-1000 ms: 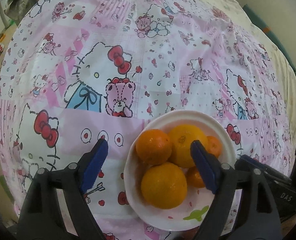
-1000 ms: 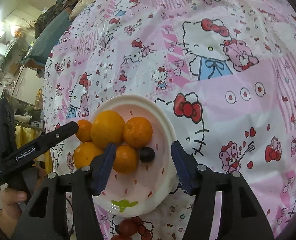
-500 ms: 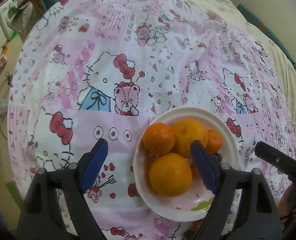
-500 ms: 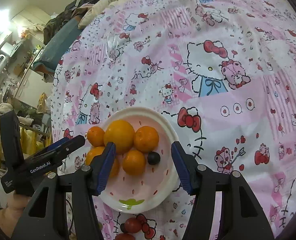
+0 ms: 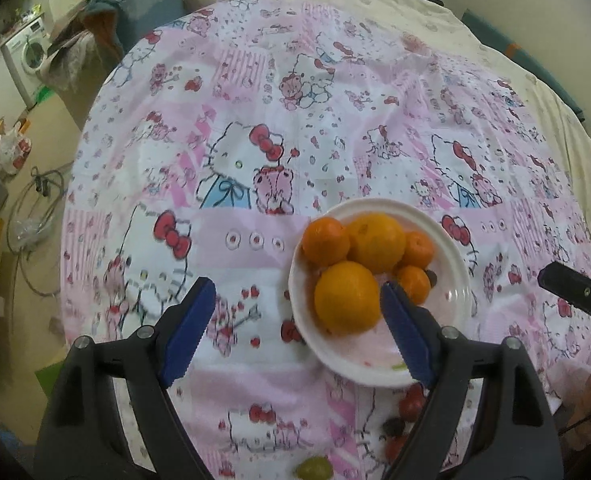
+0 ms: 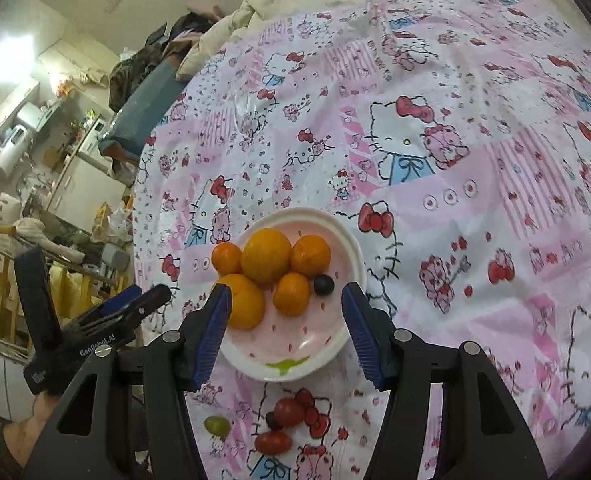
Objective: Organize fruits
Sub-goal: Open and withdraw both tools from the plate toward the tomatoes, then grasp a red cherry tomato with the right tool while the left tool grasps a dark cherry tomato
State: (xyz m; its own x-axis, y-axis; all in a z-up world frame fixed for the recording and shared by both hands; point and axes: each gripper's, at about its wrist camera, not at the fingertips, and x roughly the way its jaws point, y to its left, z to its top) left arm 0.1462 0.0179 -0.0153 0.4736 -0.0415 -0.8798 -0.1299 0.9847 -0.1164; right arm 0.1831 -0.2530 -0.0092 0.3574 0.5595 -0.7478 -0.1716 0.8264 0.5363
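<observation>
Above the plate (image 6: 347, 336) near the tabletop (image 6: 475, 240) edge, my left tongs (image 5: 297, 328) and right tongs (image 6: 287, 332) hang apart, empty, cloth beyond bare.

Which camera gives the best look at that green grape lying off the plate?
The right wrist view: the green grape lies whole on the cloth, left of the tomatoes. The left wrist view catches it only at the bottom edge, blurred and stretched.

We see our left gripper (image 5: 297, 314) and right gripper (image 6: 287, 330), both black-framed with silver screws and ridged blue pads (image 6: 213, 334).
</observation>
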